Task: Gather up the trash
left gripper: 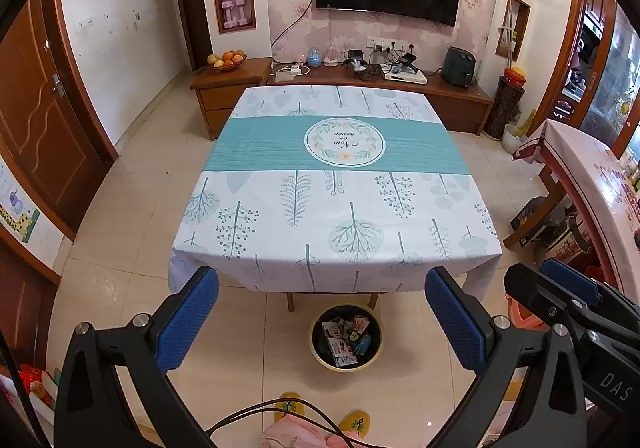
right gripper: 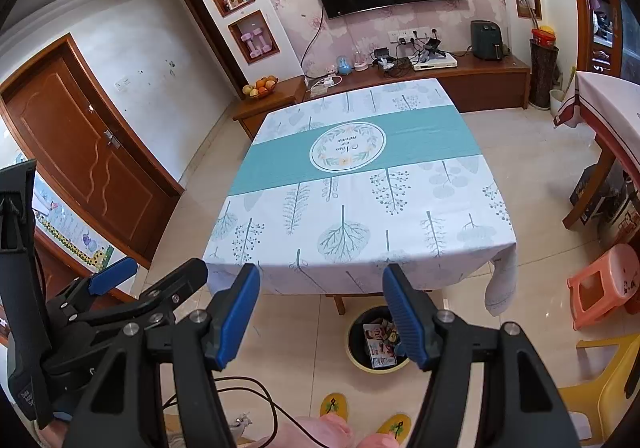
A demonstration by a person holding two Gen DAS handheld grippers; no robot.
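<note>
There are two grippers, one trash bin and one table. The left gripper [left gripper: 322,312] has its blue fingers [left gripper: 188,318] spread wide with nothing between them. The right gripper [right gripper: 321,314] is spread wide too and holds nothing. The round trash bin [left gripper: 347,337] stands upright on the floor tiles, its mouth facing up, just in front of the table [left gripper: 336,184] with the leafy cloth. Wrappers lie inside it. The bin sits low, below and between the fingertips, apart from them.

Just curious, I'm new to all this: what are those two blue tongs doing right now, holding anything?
Left tongs: open, holding nothing.
Right tongs: open, holding nothing.
</note>
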